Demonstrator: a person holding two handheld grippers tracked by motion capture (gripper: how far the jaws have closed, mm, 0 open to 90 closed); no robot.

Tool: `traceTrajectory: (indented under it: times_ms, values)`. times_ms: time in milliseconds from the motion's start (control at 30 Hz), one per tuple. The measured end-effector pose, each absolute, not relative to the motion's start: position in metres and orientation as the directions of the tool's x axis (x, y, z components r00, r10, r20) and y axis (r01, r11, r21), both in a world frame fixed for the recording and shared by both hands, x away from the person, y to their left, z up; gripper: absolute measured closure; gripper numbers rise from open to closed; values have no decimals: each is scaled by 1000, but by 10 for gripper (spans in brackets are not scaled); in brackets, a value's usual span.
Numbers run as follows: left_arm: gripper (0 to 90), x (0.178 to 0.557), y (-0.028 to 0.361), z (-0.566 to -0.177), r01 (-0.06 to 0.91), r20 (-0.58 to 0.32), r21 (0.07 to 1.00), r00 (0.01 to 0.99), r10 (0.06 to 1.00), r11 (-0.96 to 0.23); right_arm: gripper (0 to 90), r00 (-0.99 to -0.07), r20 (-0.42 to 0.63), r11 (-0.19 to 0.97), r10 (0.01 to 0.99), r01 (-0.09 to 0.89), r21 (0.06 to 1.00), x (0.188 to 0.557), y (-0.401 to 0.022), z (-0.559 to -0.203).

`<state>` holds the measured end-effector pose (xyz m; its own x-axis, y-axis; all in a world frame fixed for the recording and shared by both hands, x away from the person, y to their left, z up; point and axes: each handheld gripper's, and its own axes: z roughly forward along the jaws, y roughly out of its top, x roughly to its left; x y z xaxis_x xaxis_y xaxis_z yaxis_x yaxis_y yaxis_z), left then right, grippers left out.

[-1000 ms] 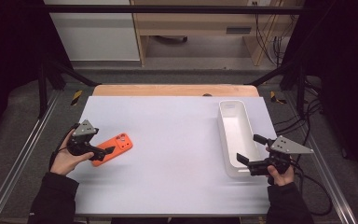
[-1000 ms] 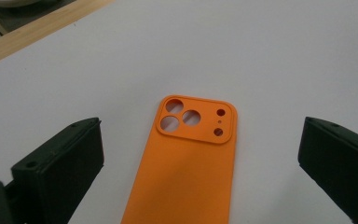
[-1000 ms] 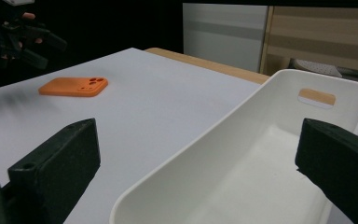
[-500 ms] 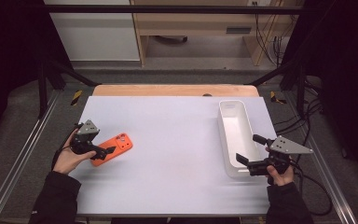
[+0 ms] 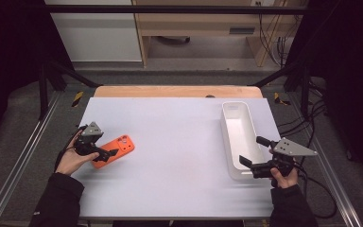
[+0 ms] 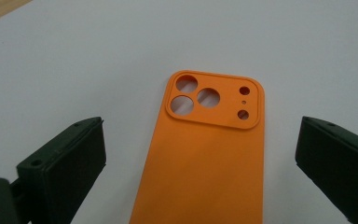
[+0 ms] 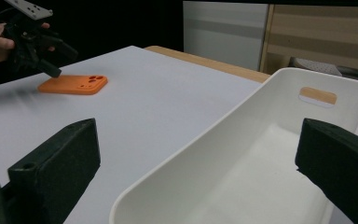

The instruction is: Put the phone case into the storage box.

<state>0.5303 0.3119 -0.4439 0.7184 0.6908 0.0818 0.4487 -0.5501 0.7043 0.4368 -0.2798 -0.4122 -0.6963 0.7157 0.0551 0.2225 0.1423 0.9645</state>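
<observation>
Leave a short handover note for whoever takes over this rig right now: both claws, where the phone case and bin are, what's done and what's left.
Left claw: open, jaws on either side of the orange phone case, not yet closed on it.
Right claw: open, holding nothing, at the near end of the white bin, jaws straddling its rim.
The case lies flat on the table, camera cutouts up, at the left side. The bin sits at the right, with nothing in it.
Done: left claw lined up on the case.
Left: probably grip the case, carry it across and drop it in the bin.
</observation>
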Motion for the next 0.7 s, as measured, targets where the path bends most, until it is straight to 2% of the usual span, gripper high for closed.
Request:
traceTrajectory:
  times_ms: [700]
  values:
    - [28,538,311,-462,501,56,619,739,671,-604,5,-697,56,142,715,223,964,437,-280,-412]
